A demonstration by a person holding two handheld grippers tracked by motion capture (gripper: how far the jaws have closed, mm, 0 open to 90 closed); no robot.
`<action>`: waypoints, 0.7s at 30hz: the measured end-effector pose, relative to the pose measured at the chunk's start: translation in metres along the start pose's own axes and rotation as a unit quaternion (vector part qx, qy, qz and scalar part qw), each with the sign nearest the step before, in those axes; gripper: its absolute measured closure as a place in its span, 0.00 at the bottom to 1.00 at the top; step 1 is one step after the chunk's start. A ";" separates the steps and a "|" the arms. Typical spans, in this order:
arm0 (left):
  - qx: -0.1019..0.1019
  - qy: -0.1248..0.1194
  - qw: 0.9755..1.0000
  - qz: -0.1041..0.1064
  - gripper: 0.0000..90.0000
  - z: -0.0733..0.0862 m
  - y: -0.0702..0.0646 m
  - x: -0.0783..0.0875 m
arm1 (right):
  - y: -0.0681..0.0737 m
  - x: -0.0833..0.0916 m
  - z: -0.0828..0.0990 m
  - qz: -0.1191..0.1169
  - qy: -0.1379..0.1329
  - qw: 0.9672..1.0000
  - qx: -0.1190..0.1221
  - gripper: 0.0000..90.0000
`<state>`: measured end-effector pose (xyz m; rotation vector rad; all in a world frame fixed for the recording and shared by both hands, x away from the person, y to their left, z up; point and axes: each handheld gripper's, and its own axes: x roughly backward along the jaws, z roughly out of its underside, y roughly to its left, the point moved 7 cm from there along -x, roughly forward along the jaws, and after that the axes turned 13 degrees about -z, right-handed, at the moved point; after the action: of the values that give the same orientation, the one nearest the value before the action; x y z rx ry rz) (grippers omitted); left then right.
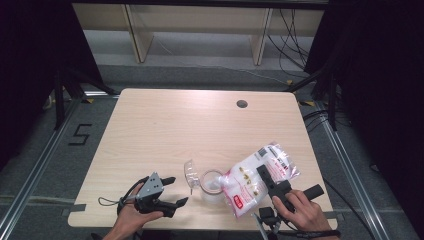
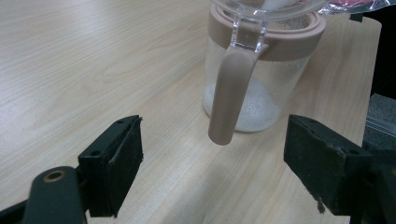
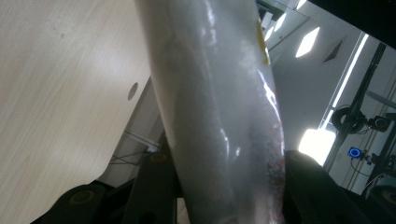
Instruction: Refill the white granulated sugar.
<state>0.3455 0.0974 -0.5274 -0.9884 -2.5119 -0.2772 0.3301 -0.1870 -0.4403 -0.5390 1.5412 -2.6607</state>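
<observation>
At the near edge of the pale wooden table (image 1: 165,125), the left gripper (image 1: 176,190) rests low with its black jaws spread apart and empty, aimed at a clear glass jar with a dusty-pink rim and handle (image 2: 254,74) standing upright just beyond it. A little white powder lies in the jar's bottom, and its clear lid is flipped open. To the right, the right gripper (image 1: 265,176) is clamped on a clear plastic bag of white powder with a red label (image 1: 252,180), tilted with its lower end over the jar's mouth. Farther back, a round hole (image 1: 242,104) marks the tabletop.
</observation>
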 end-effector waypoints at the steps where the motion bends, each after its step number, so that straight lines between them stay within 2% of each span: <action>1: 0.000 0.000 1.000 0.000 0.22 0.000 0.000 0.000 | 0.000 0.000 0.000 -0.001 0.000 1.000 0.000 0.76; 11: -0.001 0.000 1.000 -0.001 0.22 0.000 0.000 0.000 | -0.001 0.001 0.000 0.004 -0.001 1.000 -0.008 0.76; 12: -0.001 0.000 1.000 -0.001 0.21 0.000 0.000 0.000 | -0.001 0.001 0.000 0.006 -0.002 1.000 -0.002 0.76; 21: -0.001 -0.001 1.000 -0.002 0.22 0.000 0.000 0.000 | 0.000 0.001 0.000 0.001 -0.001 1.000 -0.004 0.76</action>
<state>0.3456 0.0977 -0.5270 -0.9860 -2.5161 -0.2788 0.3295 -0.1871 -0.4400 -0.5408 1.5530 -2.6529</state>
